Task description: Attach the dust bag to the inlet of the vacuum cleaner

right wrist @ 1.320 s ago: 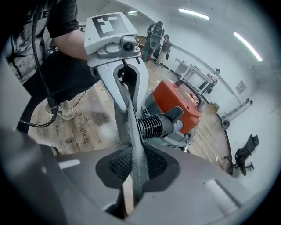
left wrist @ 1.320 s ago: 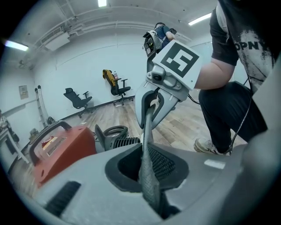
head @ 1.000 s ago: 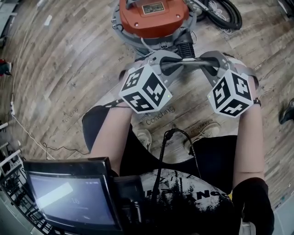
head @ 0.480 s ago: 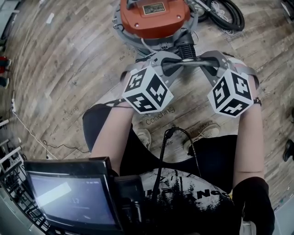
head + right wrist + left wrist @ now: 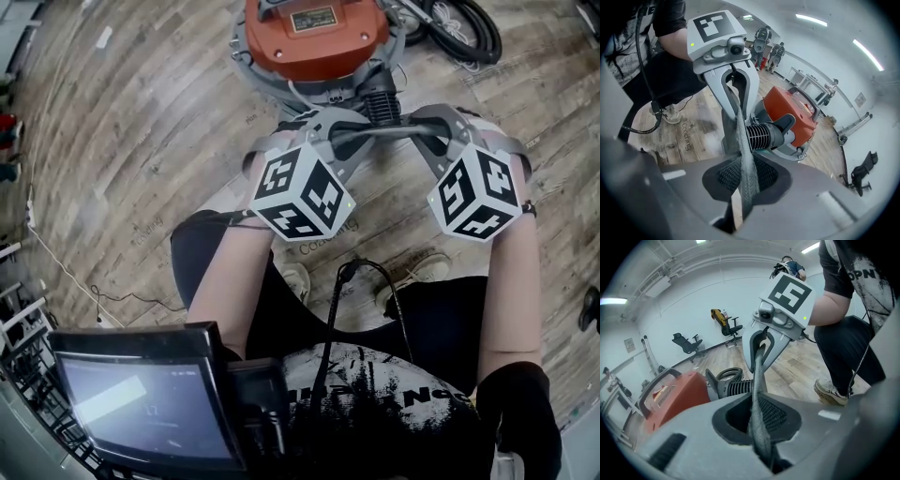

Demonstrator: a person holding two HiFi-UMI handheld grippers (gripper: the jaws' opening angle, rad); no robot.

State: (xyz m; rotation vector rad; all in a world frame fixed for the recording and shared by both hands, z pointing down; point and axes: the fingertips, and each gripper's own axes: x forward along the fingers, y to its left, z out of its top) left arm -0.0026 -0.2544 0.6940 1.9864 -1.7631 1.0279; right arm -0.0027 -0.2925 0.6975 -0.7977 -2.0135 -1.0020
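Note:
The dust bag shows as a grey fabric strip [image 5: 386, 126] stretched between my two grippers, just in front of the vacuum's black ribbed inlet [image 5: 380, 98]. My left gripper [image 5: 349, 133] is shut on one end of the bag [image 5: 758, 404]. Opposite it, my right gripper [image 5: 424, 133] is shut on the other end of the bag [image 5: 745, 173]. The orange-topped vacuum cleaner [image 5: 314, 33] stands on the wooden floor right behind them. In the right gripper view the inlet [image 5: 764, 136] lies just beyond the fabric. The rest of the bag is hidden by the grippers.
A black hose [image 5: 459, 28] coils beside the vacuum at the upper right. The person's legs and shoes [image 5: 412, 272] are directly below the grippers. A monitor [image 5: 141, 403] sits at the lower left, and a thin cable [image 5: 66, 281] runs over the floor. Office chairs [image 5: 686, 342] stand by the far wall.
The left gripper has tilted slightly. Both grippers keep their hold on the bag in the same place.

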